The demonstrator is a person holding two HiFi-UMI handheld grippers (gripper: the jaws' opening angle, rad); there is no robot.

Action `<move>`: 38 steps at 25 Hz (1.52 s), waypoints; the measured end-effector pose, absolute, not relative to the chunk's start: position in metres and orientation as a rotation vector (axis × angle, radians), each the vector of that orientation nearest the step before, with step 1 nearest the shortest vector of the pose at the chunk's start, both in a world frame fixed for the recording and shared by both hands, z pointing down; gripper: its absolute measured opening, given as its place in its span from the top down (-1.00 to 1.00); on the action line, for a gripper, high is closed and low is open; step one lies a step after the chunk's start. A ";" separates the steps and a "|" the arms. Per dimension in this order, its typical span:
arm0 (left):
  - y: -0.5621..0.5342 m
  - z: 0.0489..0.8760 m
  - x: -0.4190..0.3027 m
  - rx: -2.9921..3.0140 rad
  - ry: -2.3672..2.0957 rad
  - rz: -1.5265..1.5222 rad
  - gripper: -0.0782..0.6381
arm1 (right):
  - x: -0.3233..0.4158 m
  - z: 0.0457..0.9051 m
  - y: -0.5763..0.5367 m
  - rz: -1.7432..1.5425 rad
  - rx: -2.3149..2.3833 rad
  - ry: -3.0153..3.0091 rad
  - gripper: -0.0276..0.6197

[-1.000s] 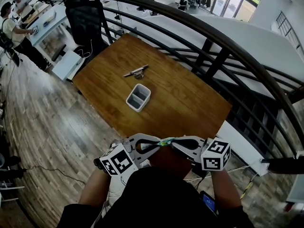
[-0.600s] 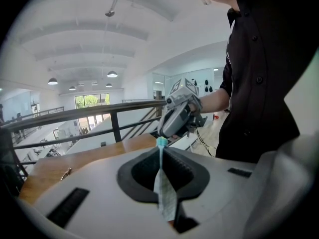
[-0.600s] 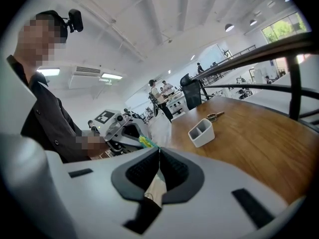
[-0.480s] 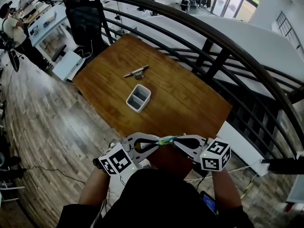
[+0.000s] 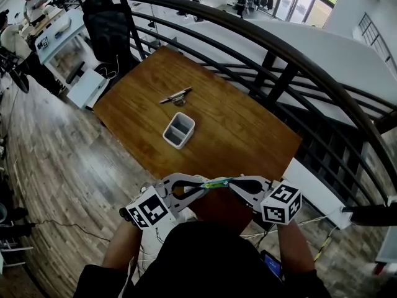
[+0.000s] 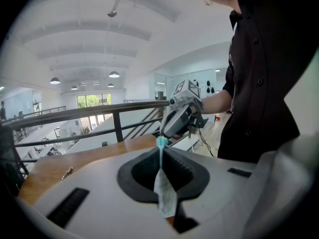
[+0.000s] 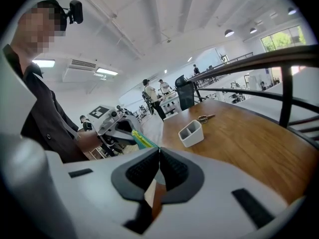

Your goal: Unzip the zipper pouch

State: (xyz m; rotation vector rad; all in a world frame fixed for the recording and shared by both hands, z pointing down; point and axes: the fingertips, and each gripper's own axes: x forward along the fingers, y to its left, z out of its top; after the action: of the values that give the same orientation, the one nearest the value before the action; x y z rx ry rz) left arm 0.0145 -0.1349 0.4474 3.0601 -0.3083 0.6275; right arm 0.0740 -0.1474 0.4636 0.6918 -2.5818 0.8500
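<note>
Left tongs (image 5: 200, 188) clamp one end of the thin clear plastic pouch with a green zip strip (image 5: 217, 183), right tongs (image 5: 232, 184) pinch the other, stretching it taut in mid-air short of the brown wooden bench (image 5: 248, 135), presumably for pulling it open.

zipper pouch (image 5: 217, 183): edge-on, zipped or unzipped unclear; distant metal item (image 5: 175, 95): too small to identify

The room is bright with daylight from big windows (image 5: 298, 2) far off, and round ceiling lamps (image 6: 114, 74) glow. The table (image 5: 248, 129) shines a little. Both gripper views bend at the edges, with black corners. The rail (image 5: 291, 53) looks curved. Close up, the left gripper (image 6: 162, 144) looks a bit soft.
</note>
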 end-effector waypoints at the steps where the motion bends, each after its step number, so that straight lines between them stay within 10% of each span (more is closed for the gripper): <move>1: -0.136 0.446 0.015 3.059 -0.312 0.617 0.71 | 0.077 0.465 -0.148 0.845 0.701 -2.578 0.91; 38: -0.161 0.436 0.023 3.051 -0.380 0.565 0.72 | 0.140 0.466 -0.176 0.703 1.052 -2.482 0.91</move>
State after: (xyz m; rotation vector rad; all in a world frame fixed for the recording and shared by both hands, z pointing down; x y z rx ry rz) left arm 0.0231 -0.1608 0.4357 3.0511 -0.3798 0.5648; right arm 0.1397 -0.1763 0.4657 1.0518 -2.4819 0.7027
